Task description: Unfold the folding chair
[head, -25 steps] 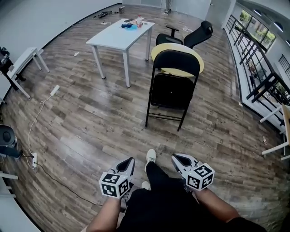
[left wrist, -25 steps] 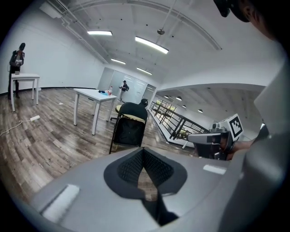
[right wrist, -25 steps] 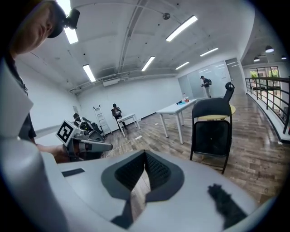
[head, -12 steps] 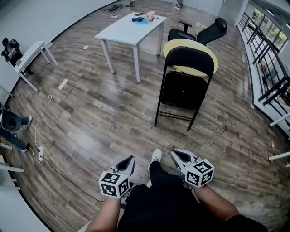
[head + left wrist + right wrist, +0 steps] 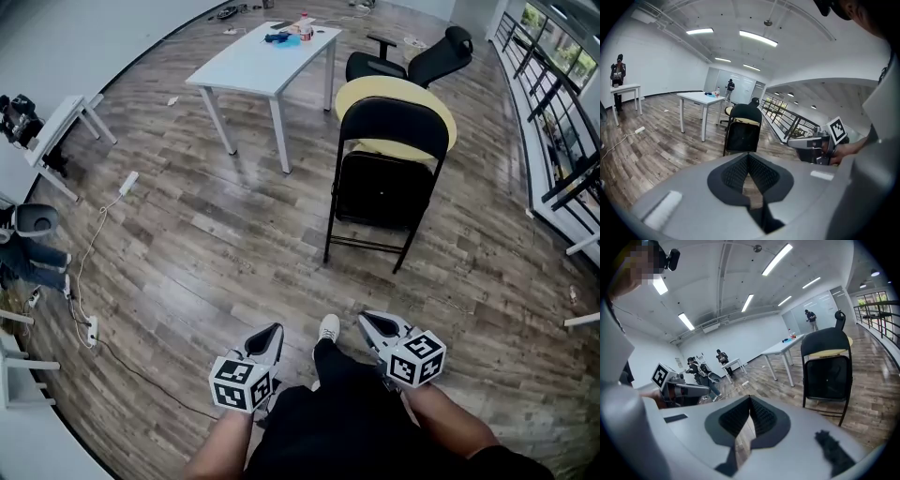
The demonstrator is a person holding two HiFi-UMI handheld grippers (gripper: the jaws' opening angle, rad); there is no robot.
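A black folding chair [image 5: 384,183] stands folded flat and upright on the wooden floor ahead of me, seat panel up against the backrest. The left gripper view has the chair [image 5: 743,133] straight ahead, and in the right gripper view the chair [image 5: 828,369] stands to the right. My left gripper [image 5: 266,337] and right gripper [image 5: 372,323] are held low by my legs, well short of the chair. Both are shut with nothing between their pads.
A round yellow tabletop [image 5: 398,103] and a black office chair [image 5: 412,64] stand just behind the folding chair. A white table [image 5: 258,66] is at the back left. A cable and power strip [image 5: 89,328] lie on the floor at left. Railings [image 5: 562,122] run along the right.
I have walked forward, so the folding chair sits closer and more central in the head view. Both grippers stay shut and keep their place by my legs.
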